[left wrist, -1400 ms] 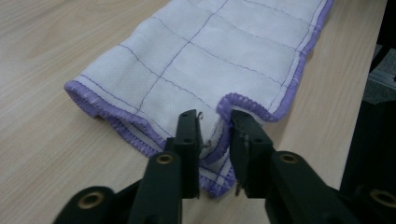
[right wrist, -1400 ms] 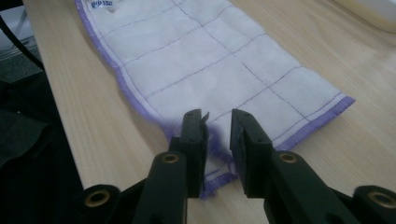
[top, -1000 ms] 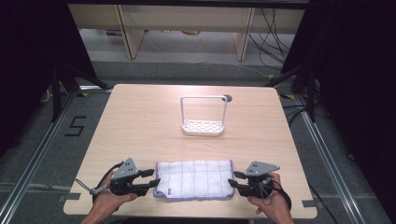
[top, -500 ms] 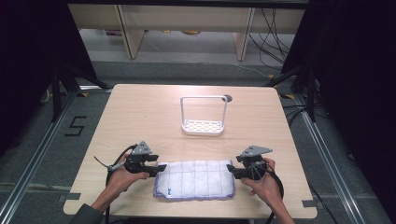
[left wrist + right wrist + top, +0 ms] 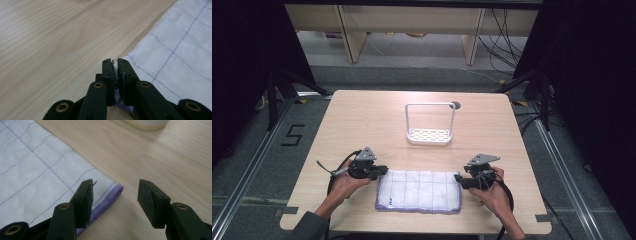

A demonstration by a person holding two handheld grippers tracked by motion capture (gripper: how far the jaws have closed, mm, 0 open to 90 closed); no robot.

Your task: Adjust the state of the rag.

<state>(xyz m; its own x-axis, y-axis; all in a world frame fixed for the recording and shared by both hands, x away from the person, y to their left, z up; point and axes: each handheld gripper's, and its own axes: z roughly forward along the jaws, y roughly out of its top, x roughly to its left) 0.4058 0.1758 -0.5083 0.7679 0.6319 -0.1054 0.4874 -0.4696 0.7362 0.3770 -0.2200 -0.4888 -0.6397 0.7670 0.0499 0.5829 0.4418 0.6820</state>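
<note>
A white quilted cloth with purple stitching and a purple edge lies flat near the table's front edge. My left gripper is at the cloth's far left corner. In the left gripper view its jaws have just closed, and the left gripper pinches the corner of the cloth. My right gripper is at the far right corner. The right gripper stands open, its jaws having just narrowed slightly. One jaw is over the cloth, whose purple-edged corner lies between the jaws untouched.
A white wire rack with a perforated base stands upright at the middle of the light wooden table, well beyond the cloth. Its base edge shows at the top of the right gripper view. A small round hole sits behind the rack.
Both hands moved away from the table's near edge, up along the cloth's sides to its far corners. The left jaws shut on the left corner.
</note>
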